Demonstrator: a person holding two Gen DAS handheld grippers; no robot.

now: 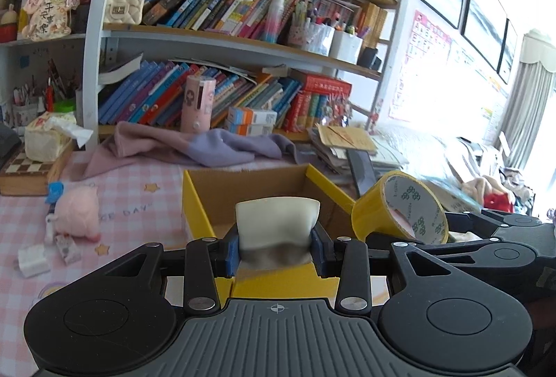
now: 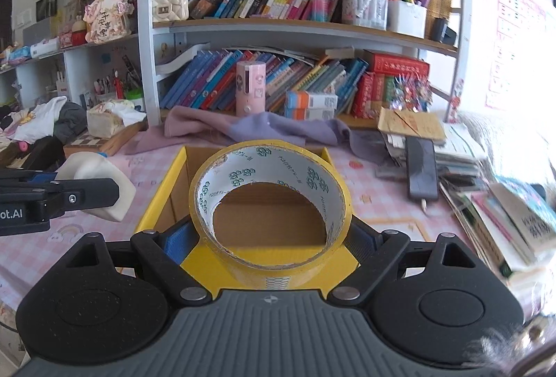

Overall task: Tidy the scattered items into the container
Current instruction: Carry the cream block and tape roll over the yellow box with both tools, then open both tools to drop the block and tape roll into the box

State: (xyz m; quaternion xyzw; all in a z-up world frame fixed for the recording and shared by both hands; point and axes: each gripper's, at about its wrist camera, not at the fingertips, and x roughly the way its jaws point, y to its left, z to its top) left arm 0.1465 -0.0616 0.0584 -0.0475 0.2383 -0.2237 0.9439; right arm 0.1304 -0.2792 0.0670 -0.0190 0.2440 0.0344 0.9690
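A yellow cardboard box (image 1: pixel 198 203) stands open on the pink checked tablecloth; it also shows in the right wrist view (image 2: pixel 160 196). My left gripper (image 1: pixel 277 246) is shut on a cream squishy block (image 1: pixel 278 224) and holds it over the box's near edge. The block also shows in the right wrist view (image 2: pixel 100 182). My right gripper (image 2: pixel 267 248) is shut on a yellow tape roll (image 2: pixel 278 269), held above the box's near rim. The roll also shows in the left wrist view (image 1: pixel 399 208). A pink plush (image 1: pixel 74 215) and small white items (image 1: pixel 33 260) lie left of the box.
A lilac cloth (image 1: pixel 208 144) lies behind the box, under a bookshelf (image 1: pixel 226 39). A tissue box (image 1: pixel 45 140) on a chessboard stands at the left. A stack of papers and books (image 2: pixel 486 189) fills the right side.
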